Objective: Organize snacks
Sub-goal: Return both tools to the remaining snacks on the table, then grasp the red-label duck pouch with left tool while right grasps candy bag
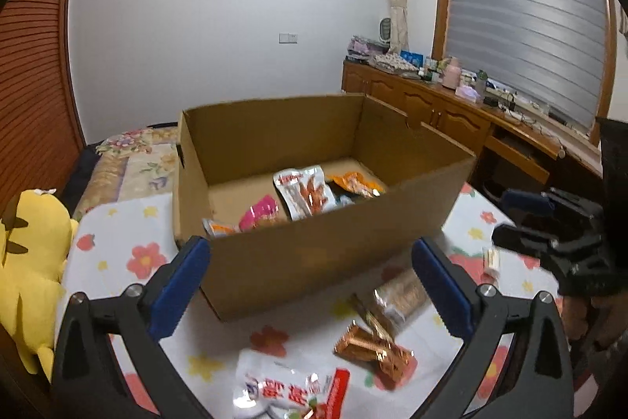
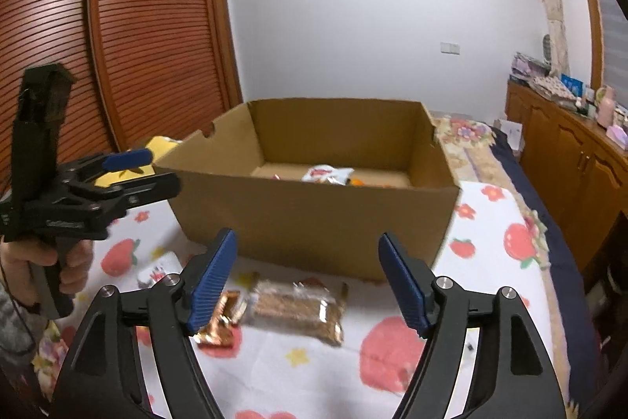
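Over on the far left, a yellow plush toy (image 1: pixel 27 262) sits at the edge of the bed (image 1: pixel 129 160), beside the flower-and-strawberry printed cloth (image 1: pixel 121 254) that covers the surface in front of me. The left gripper (image 1: pixel 310 285) hovers above that cloth with its blue-padded fingers (image 1: pixel 180 285) spread wide and nothing between them. Just under it lie a white packet with red lettering (image 1: pixel 290 387) and, a little to the right, a copper-foil snack (image 1: pixel 373 348) touching a clear bag of brown biscuits (image 1: pixel 400 293).

Behind these stands the open cardboard box (image 1: pixel 314 254), its near wall close to the loose packets. Inside on its floor are several snack bags: an orange-and-white one in the near left corner, a pink one, a white one with red sticks printed on it (image 1: pixel 306 195), and an orange one towards the right.

The right gripper (image 2: pixel 308 277) is held to the right of the left one, fingers (image 2: pixel 404 285) parted and empty, the biscuit bag lying on the cloth below them. A hand (image 2: pixel 43 262) grips the left tool's handle. Along the right wall runs a wooden cabinet (image 1: pixel 451 112) cluttered on top.
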Tool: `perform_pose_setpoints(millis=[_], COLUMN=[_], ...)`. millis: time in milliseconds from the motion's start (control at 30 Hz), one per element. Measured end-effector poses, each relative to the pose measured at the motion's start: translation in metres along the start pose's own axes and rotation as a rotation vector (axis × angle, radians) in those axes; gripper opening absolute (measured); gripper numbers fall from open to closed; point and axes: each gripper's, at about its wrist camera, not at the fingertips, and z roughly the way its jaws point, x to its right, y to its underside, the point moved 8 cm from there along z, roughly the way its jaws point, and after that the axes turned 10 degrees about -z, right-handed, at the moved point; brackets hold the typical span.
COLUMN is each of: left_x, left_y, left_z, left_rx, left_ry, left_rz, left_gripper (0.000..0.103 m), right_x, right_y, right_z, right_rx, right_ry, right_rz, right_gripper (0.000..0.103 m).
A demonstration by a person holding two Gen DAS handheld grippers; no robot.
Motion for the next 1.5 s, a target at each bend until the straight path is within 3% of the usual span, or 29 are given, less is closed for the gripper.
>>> perform_pose_setpoints(millis=[333,667,933,1200,1500], left_x=[0.004,-0.01,-0.031,-0.04,-0.046], left_y=[0.054,0.081,0.099,0.106,0.115], left_z=[-0.002,-0.002,-0.006,-0.01,-0.014], left_rx=[-0.08,-0.139,-0.179,-0.214,-0.279], left_ry=[-0.016,-0.054,-0.076,-0.061,-0.019], left_rz=[0.034,0.02,-0.044,-0.1,-0.187], left_gripper=[0.103,0.103,0.102,0.102,0.101], right_x=[0.024,0.052,0.067,0.072,0.071], right_y=[0.05,0.09,0.113,0.114,0.11], right_z=[-0.006,-0.004,0.005,0.019,0.033], right_rx=[-0.092,-0.171,-0.257,-0.313,-0.325], right_ry=[0.07,0.085,0.042,-0.002,-0.016], right_rz=[-0.005,0.056,0.144,0.177,0.158], right_gripper=[0.076,0.076,0.076,0.076,0.058])
